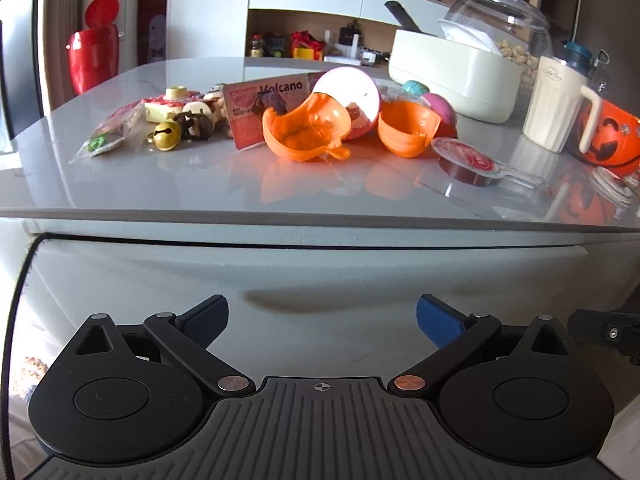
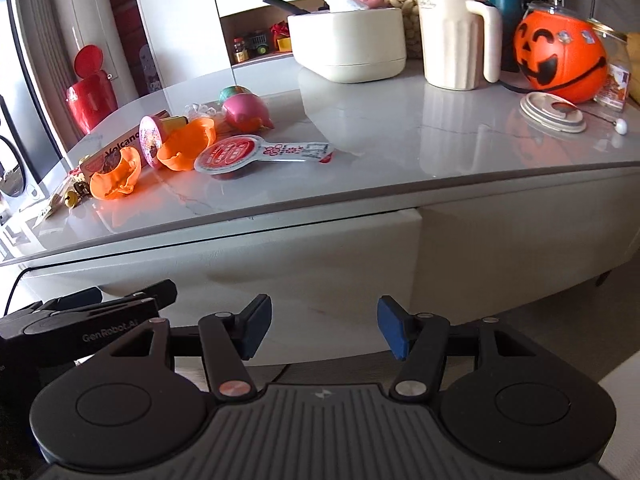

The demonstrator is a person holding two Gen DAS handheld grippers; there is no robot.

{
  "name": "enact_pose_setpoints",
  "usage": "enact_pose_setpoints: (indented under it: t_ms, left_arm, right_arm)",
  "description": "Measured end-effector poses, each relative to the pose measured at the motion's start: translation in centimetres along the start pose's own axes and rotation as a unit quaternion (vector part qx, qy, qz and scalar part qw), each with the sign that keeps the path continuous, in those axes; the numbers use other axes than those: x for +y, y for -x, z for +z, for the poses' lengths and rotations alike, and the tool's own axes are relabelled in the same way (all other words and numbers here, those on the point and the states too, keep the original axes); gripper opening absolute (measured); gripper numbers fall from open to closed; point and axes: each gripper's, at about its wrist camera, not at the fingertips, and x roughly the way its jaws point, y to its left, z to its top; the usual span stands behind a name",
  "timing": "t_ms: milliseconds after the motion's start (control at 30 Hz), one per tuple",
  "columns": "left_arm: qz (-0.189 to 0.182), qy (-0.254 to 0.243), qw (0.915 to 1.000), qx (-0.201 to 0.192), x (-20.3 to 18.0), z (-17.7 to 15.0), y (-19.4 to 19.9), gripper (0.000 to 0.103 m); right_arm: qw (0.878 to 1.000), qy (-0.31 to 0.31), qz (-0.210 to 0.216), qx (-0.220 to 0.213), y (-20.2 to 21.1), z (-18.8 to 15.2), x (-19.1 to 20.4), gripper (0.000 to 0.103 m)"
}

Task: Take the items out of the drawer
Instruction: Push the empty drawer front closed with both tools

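Note:
The white drawer front (image 1: 320, 272) sits shut under the grey tabletop (image 1: 200, 184). My left gripper (image 1: 322, 312) is wide open in front of it, nothing between its blue pads. My right gripper (image 2: 324, 324) is also open and holds nothing, facing the same drawer front (image 2: 260, 264); the left gripper's body (image 2: 80, 324) shows beside it. On the table lie two orange capsule halves (image 1: 304, 132) (image 1: 404, 128), a pink-and-white ball (image 1: 356, 100), a Volcano box (image 1: 260, 108), a gold bell (image 1: 164, 136) and a sealed red-lidded cup (image 1: 468, 160).
A white box (image 1: 452, 76), a cream mug (image 1: 556, 104) and an orange pumpkin bucket (image 1: 612, 136) stand at the table's back right. A round lid (image 2: 554, 112) lies near the pumpkin. A red bin (image 1: 94, 52) stands on the floor at far left.

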Motion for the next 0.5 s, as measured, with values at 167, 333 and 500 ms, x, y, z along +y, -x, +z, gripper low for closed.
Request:
enact_pose_setpoints:
  t_ms: [167,333,500]
  left_arm:
    - [-0.006,-0.032,0.9995,0.002,0.9,-0.6,6.9,0.103]
    - [-0.018,-0.039,0.9989,-0.018,0.5,-2.4,12.2,0.103]
    - [-0.01,-0.032,0.9993,-0.019,0.6,-3.0,10.9,0.103]
  right_arm:
    - [1.0,0.0,0.027,0.004,2.6,-1.9,0.4,0.059]
    - [0.998,0.021,0.067,0.001,5.9,-4.8,1.1,0.062]
    - [0.996,0.063,0.057,-0.01,5.9,-5.7,2.6,0.063]
